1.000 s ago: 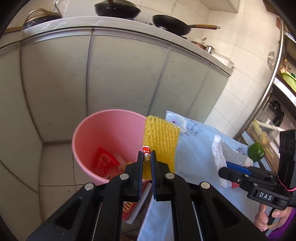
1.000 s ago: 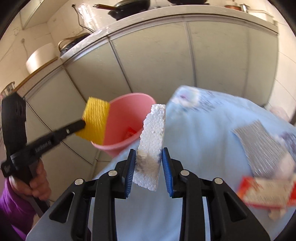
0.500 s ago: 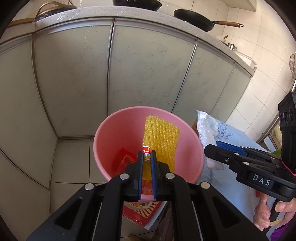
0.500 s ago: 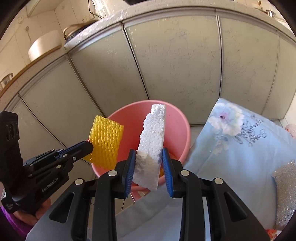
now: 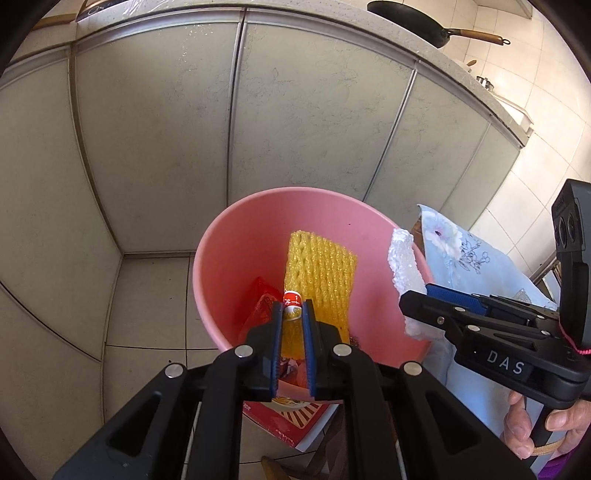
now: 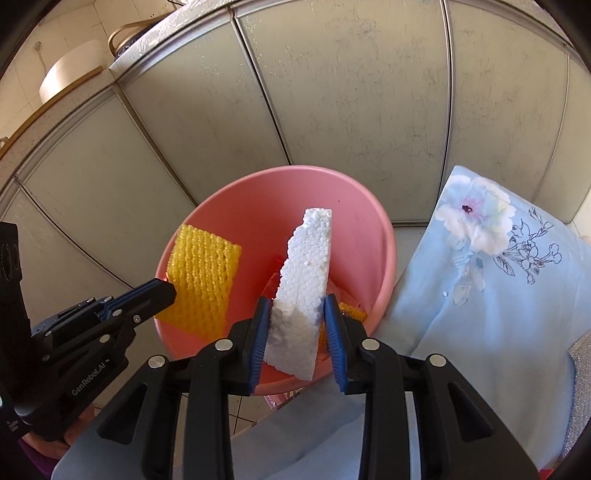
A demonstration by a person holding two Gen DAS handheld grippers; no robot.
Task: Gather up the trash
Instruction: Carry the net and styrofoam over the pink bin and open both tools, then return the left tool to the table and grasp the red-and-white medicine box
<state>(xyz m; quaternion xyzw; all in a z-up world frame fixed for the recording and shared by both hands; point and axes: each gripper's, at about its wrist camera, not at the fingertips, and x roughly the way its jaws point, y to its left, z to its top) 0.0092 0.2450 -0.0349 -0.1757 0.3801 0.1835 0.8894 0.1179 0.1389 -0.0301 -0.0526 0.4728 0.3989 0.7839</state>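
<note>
The left tongs [image 5: 293, 314] are clamped on a yellow foam net [image 5: 319, 277] – it hangs over the mouth of the pink bucket [image 5: 229, 258], which stands on the tiled floor [image 5: 147, 295] against grey cabinet doors [image 5: 155, 129]. The right tongs [image 6: 297, 314] are clamped on a white polystyrene slab [image 6: 304, 280], tilted above the same bucket. Red wrappers [image 5: 262, 301] lie at its bottom. Just beside the bucket sits a desk under a pale blue flowered cloth [image 6: 480, 295] – a black pan [image 5: 410, 22] rests on the counter above.
</note>
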